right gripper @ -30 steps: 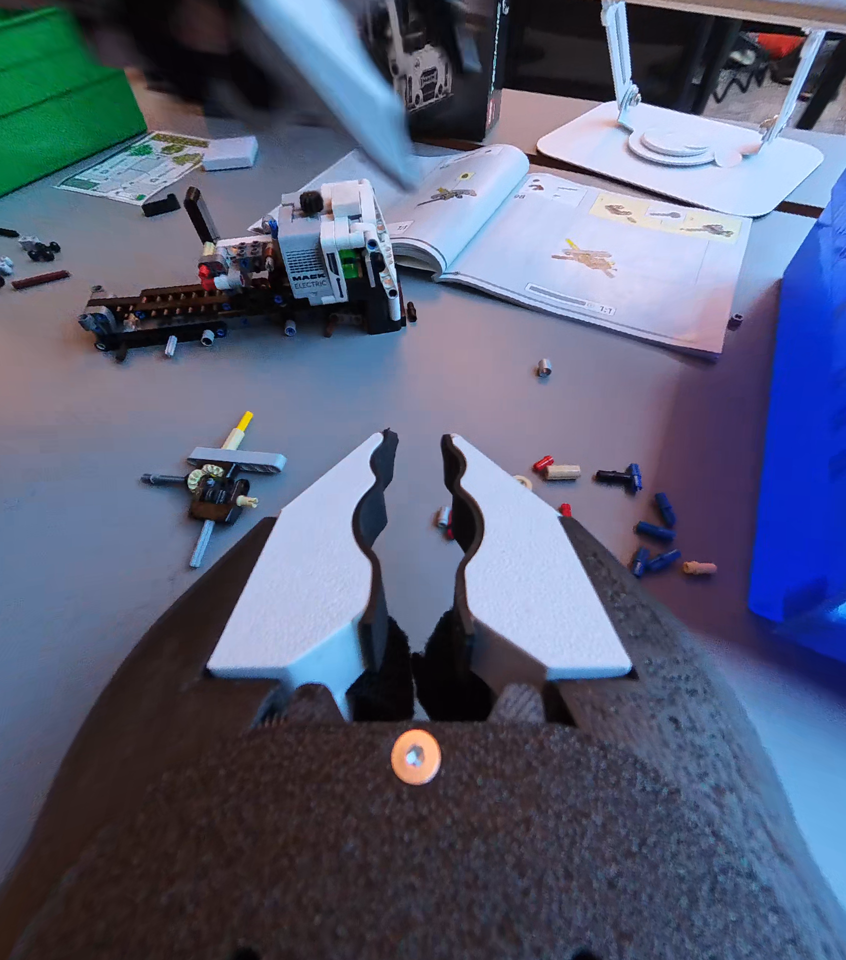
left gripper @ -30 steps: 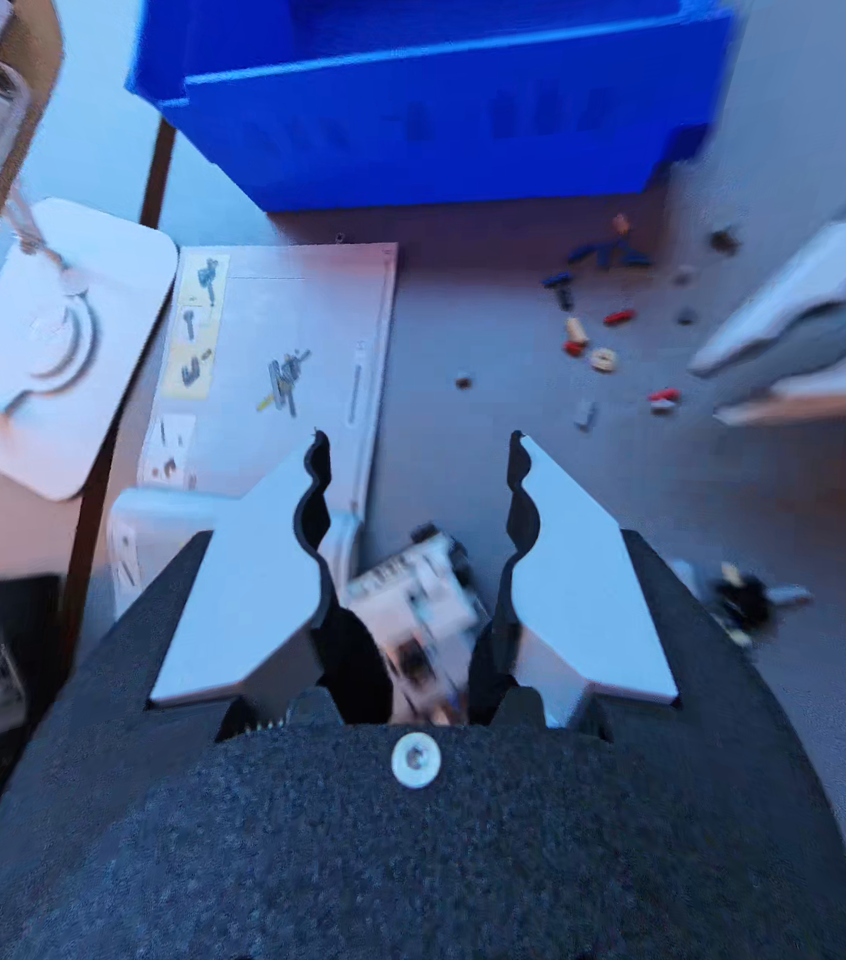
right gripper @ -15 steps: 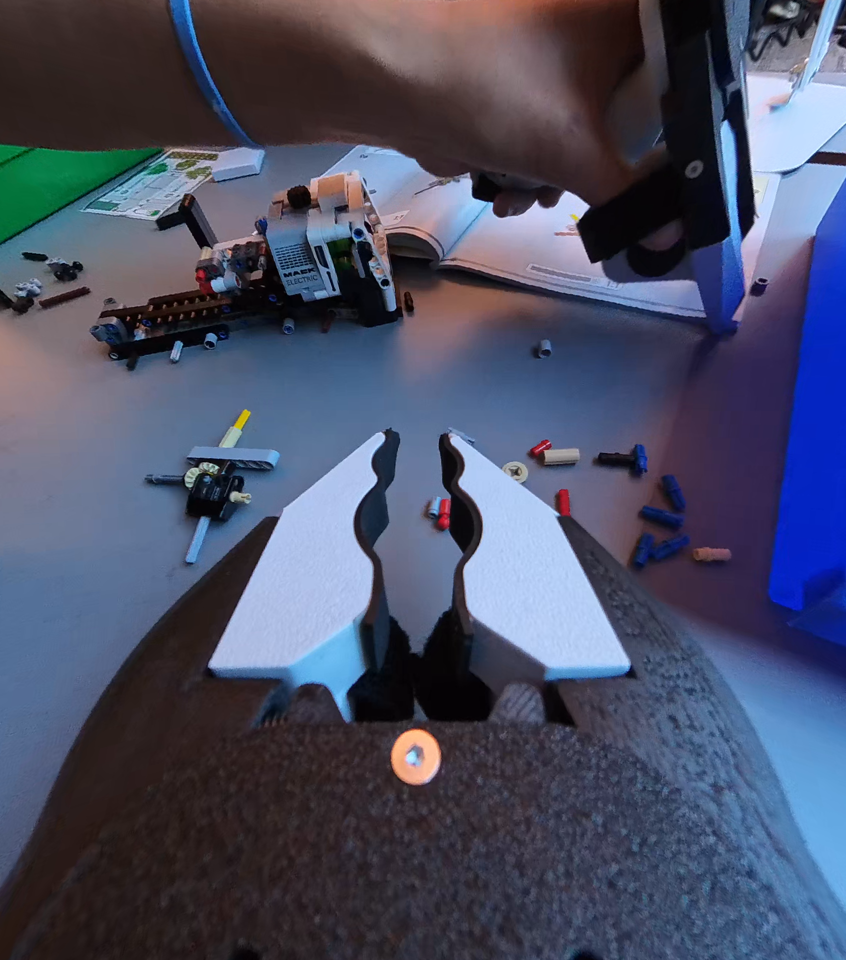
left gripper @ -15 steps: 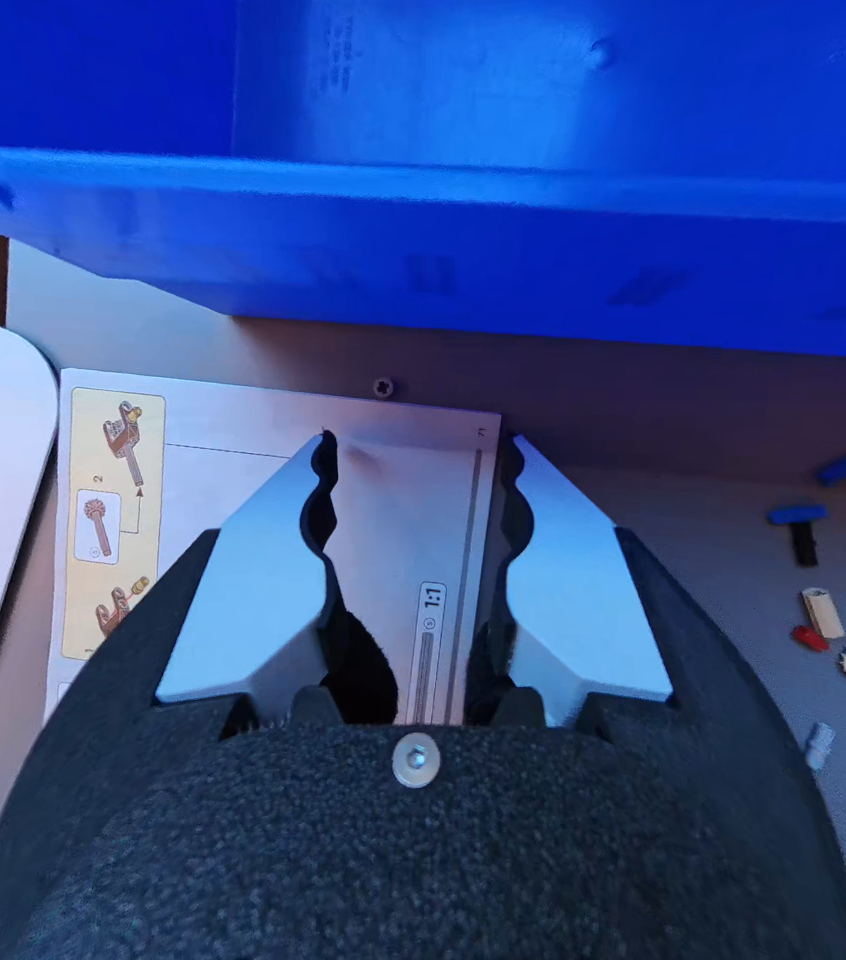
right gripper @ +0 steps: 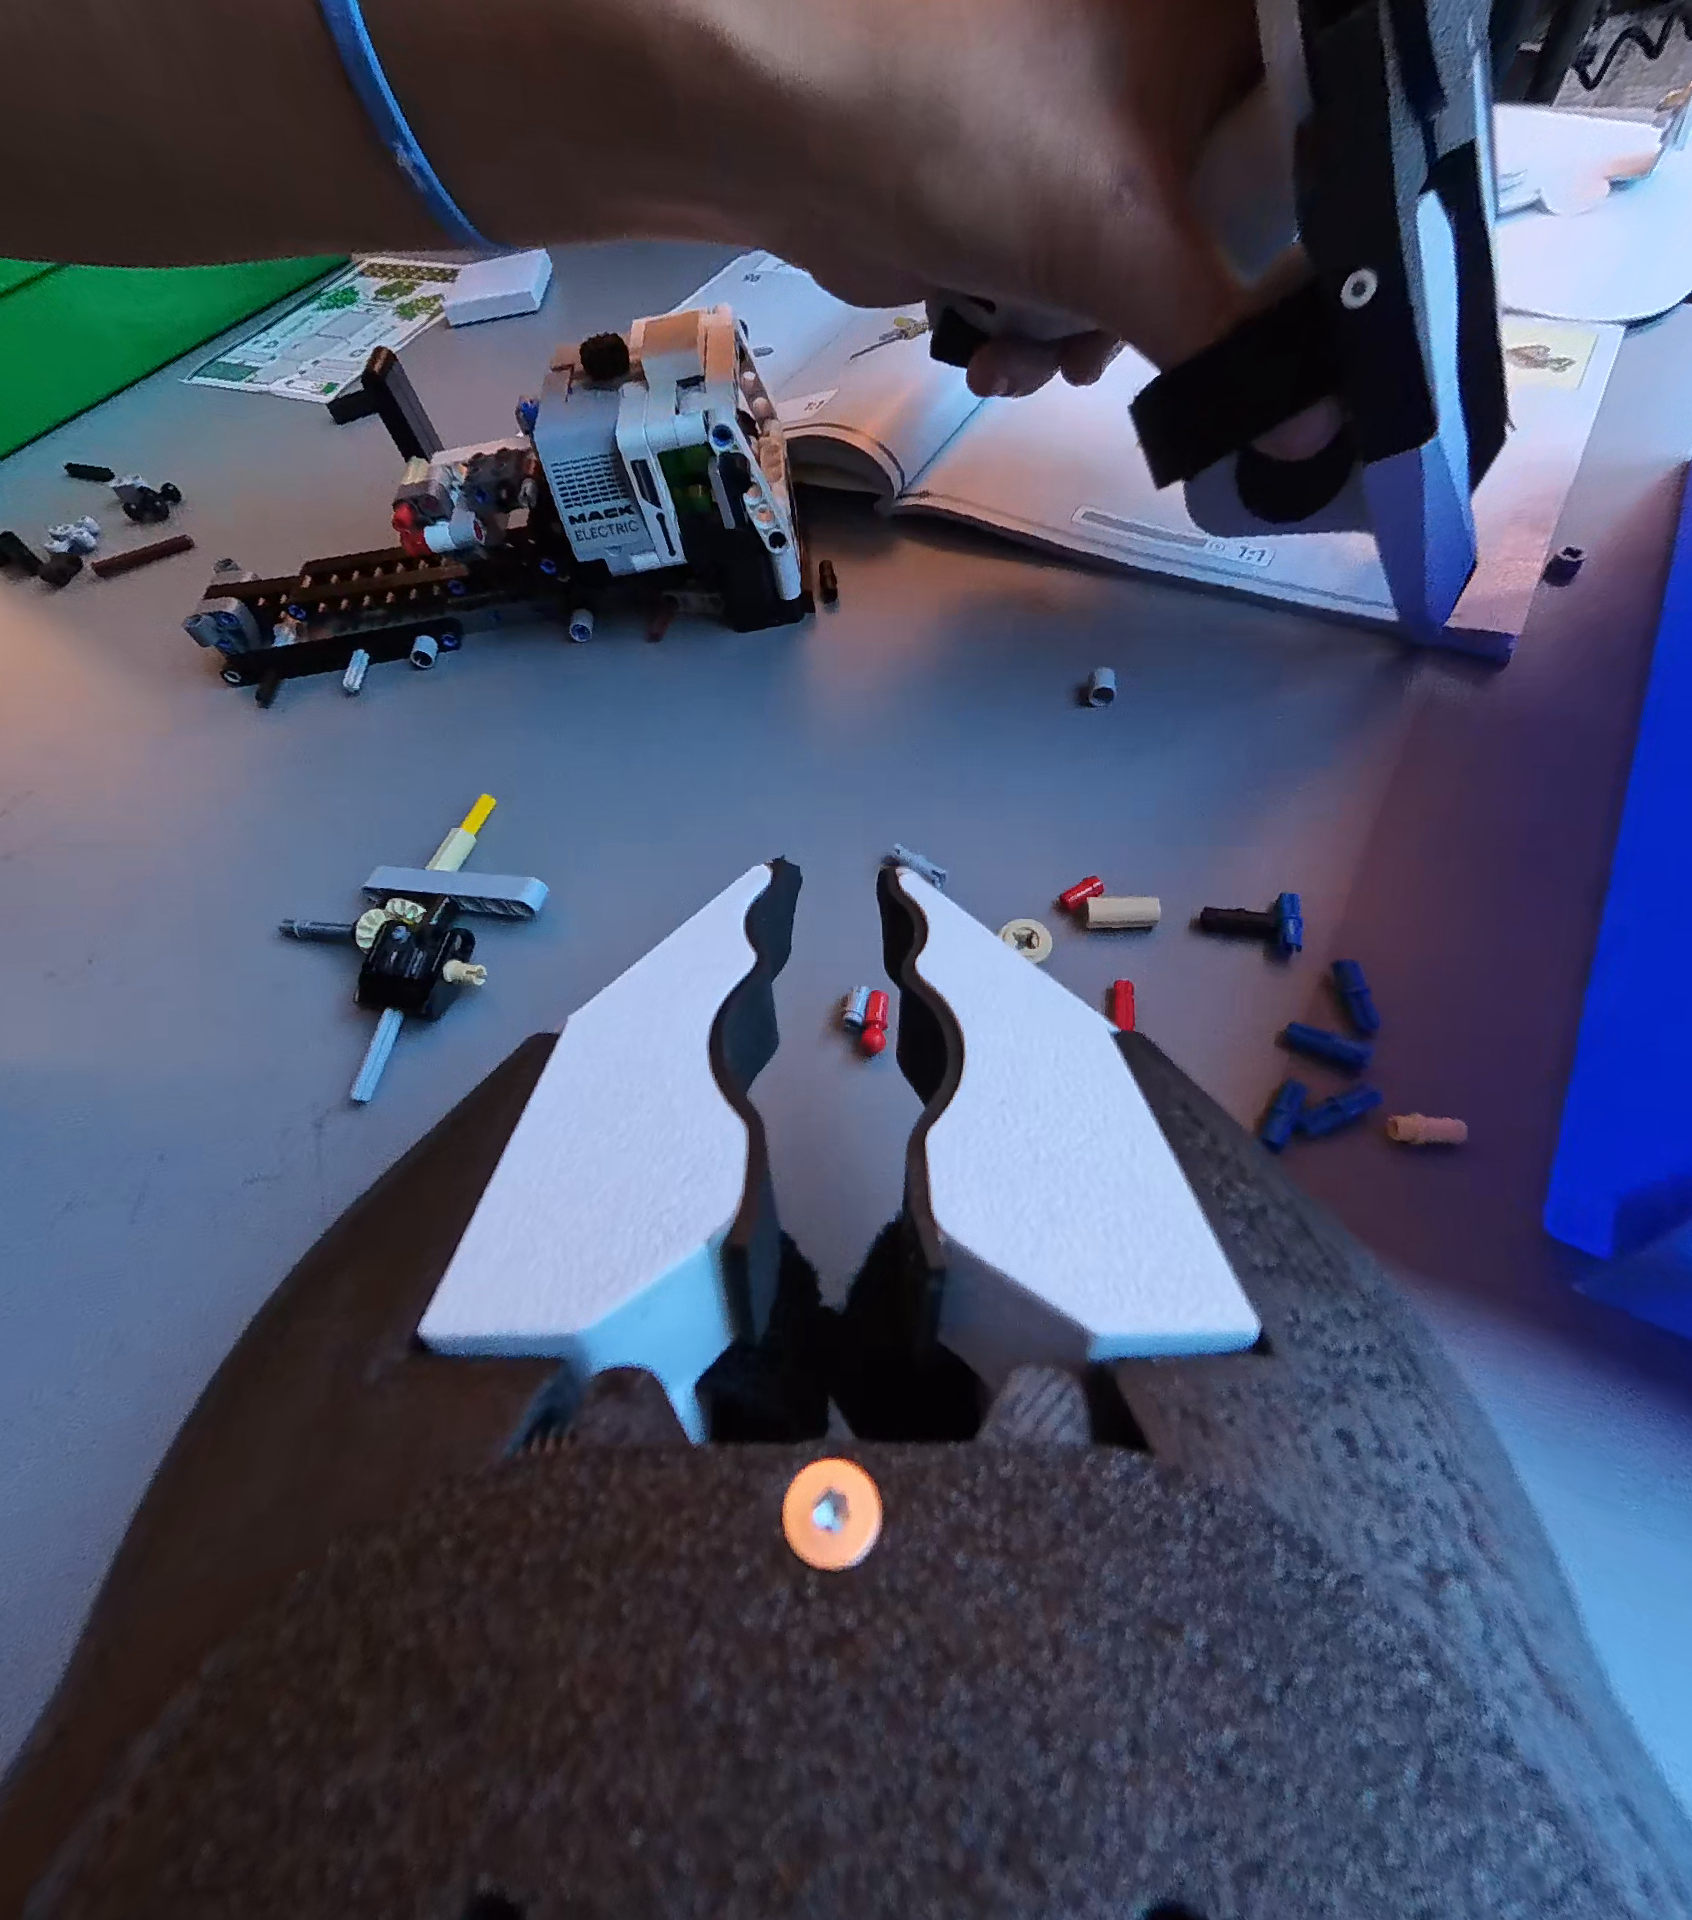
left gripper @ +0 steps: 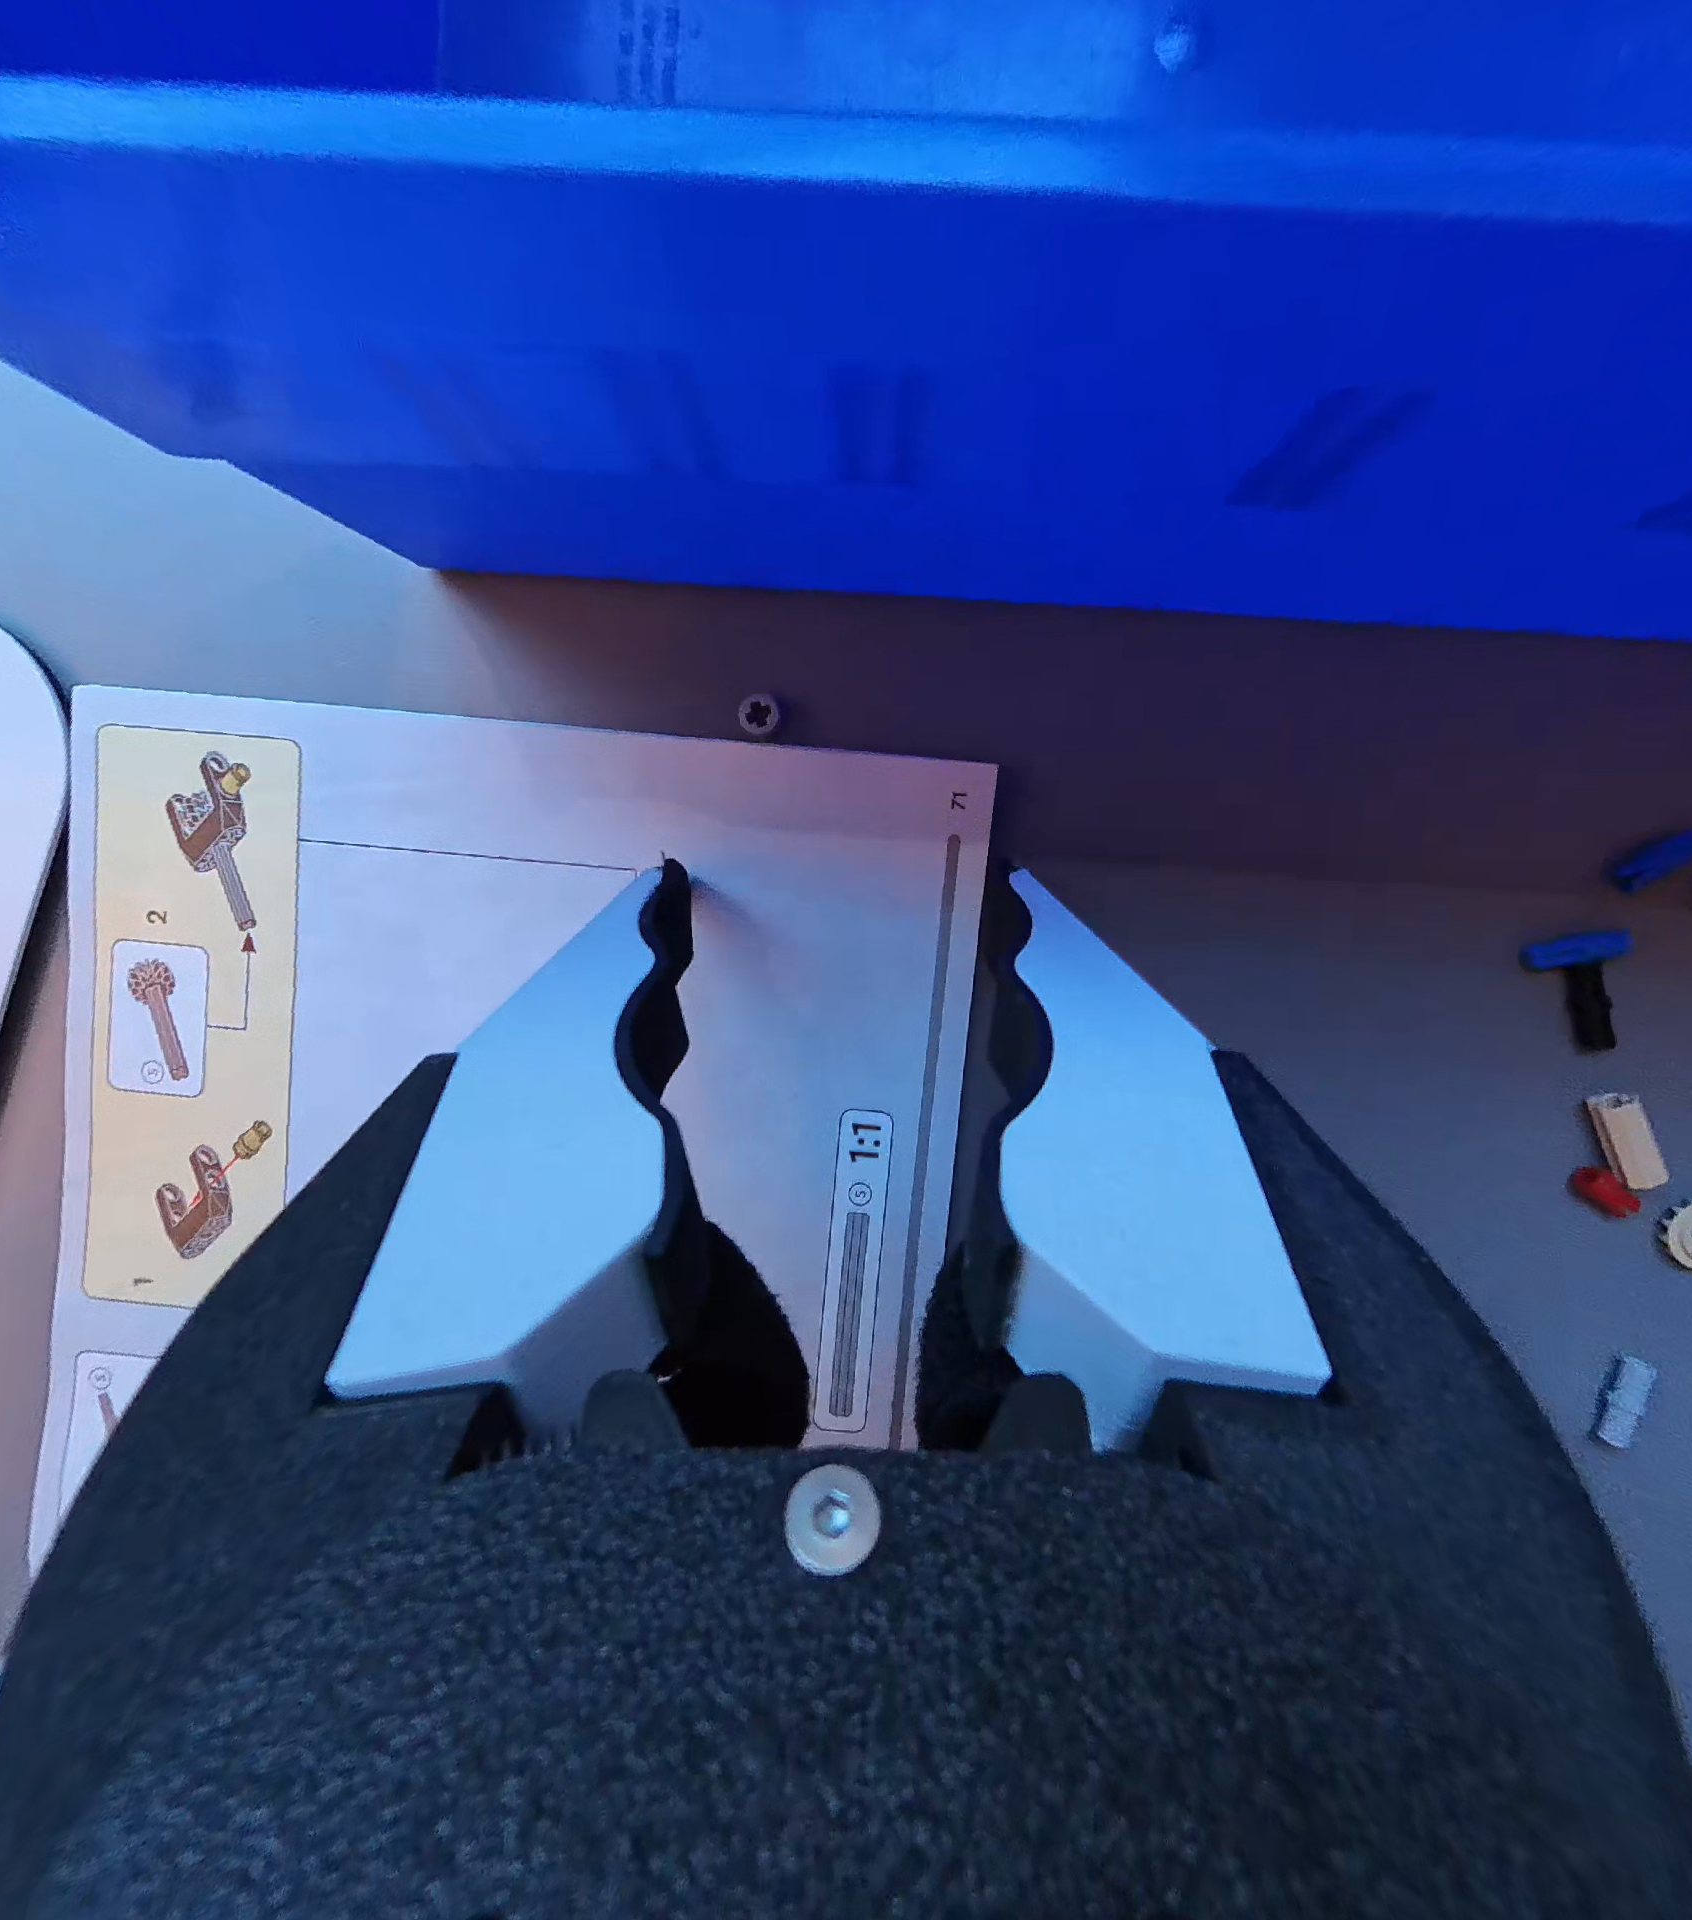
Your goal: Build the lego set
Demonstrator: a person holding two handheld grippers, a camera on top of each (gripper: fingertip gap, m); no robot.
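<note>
Nearest the right hand-held gripper (right gripper: 837,873), jaws slightly apart and empty, lie loose pins (right gripper: 1325,1044) on the bench (right gripper: 821,727). Farther off, the left hand-held gripper (left gripper: 837,883), spread and empty, sits over the instruction booklet (left gripper: 509,810); the half-built truck (right gripper: 613,499) stands beside it. Likely consulting the page; next needs picking the pictured part.

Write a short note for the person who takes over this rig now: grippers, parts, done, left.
Left gripper: open, empty, over the manual's page corner by the blue bin.
Right gripper: open, empty, above loose pins on the table.
Done: truck partly built, beside the manual.
Left: a small gear assembly lies apart, and many pins are unused.
</note>
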